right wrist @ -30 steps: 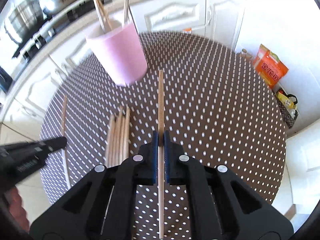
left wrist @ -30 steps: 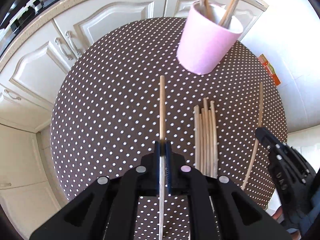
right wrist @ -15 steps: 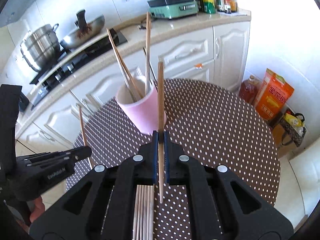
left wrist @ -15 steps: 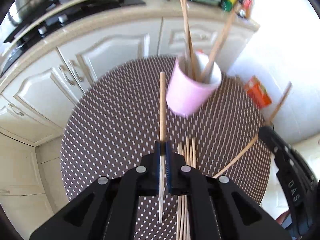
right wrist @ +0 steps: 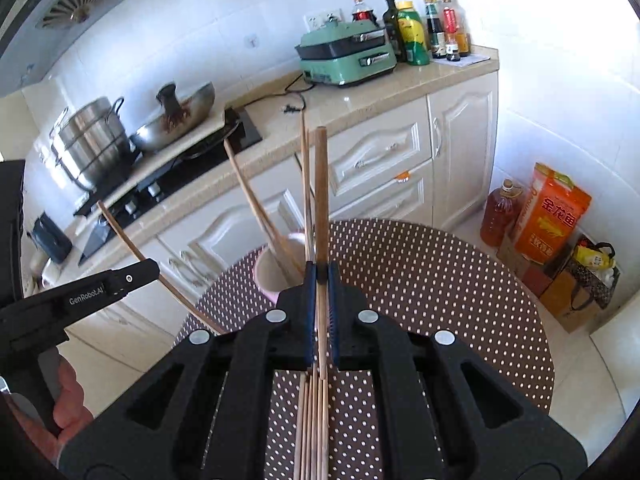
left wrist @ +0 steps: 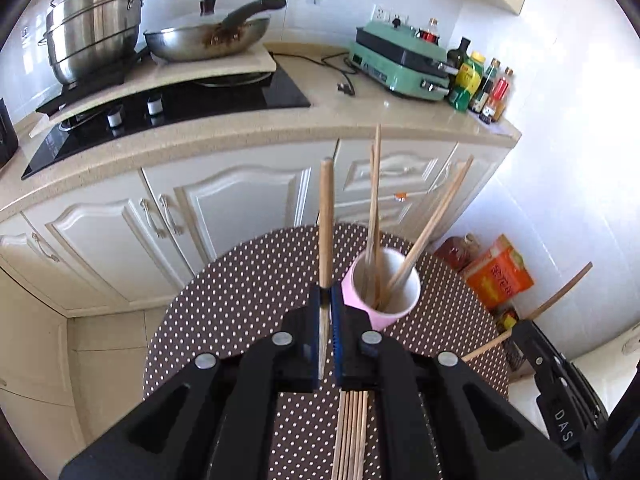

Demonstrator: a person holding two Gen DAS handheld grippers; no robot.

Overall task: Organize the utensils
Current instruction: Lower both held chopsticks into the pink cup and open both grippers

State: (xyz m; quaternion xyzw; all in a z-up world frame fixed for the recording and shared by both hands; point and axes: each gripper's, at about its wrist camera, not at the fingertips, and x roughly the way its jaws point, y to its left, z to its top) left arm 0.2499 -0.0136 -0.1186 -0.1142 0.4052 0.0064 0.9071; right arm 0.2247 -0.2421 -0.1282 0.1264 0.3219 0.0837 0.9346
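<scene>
Nearest, a row of loose chopsticks point(left wrist: 351, 432) lies on the polka-dot counter point(left wrist: 240, 312), directly under both tools. The left tool point(left wrist: 329, 336) is tilted steeply downward, its jaws clenched on one chopstick point(left wrist: 326, 220) that stands up past them. The right tool point(right wrist: 320, 320) slopes down less steeply and likewise grips a single chopstick point(right wrist: 321, 192) pointing up and away. In the right wrist view a hand point(right wrist: 66, 404) at the lower left holds the left tool's handle. Beyond the tools, a pink cup point(left wrist: 396, 304) stands upright on the counter with several chopsticks leaning inside. Farthest back are kitchen cabinets point(left wrist: 240, 200).
</scene>
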